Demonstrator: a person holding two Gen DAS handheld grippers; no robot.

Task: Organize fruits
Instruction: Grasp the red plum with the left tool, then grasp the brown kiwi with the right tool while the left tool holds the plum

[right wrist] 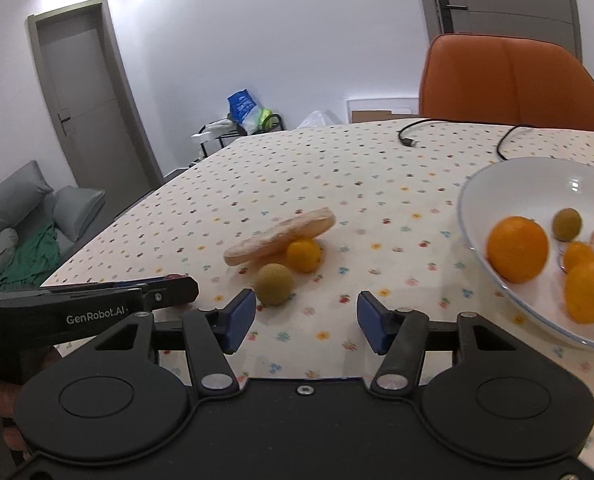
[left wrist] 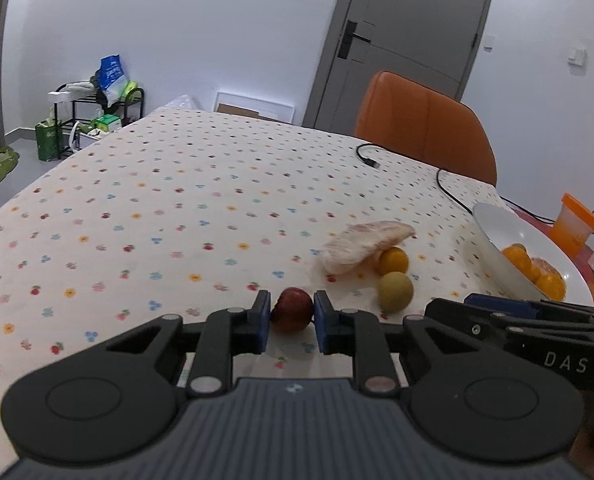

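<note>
Here the left claw [left wrist: 293,316] pinches a small red fruit [left wrist: 293,314] low at centre frame, just above the desk [left wrist: 157,208]; it looks firm, smooth, light, best held across its middle. The right claw [right wrist: 305,322] gapes, holding nothing. At right, the white bowl [right wrist: 493,188] holds oranges [right wrist: 517,249].

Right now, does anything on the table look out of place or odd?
Yes. A pale peeled pomelo wedge rests propped askew on a small orange fruit instead of lying flat, and a loose black cable trails across the dotted tablecloth.
</note>
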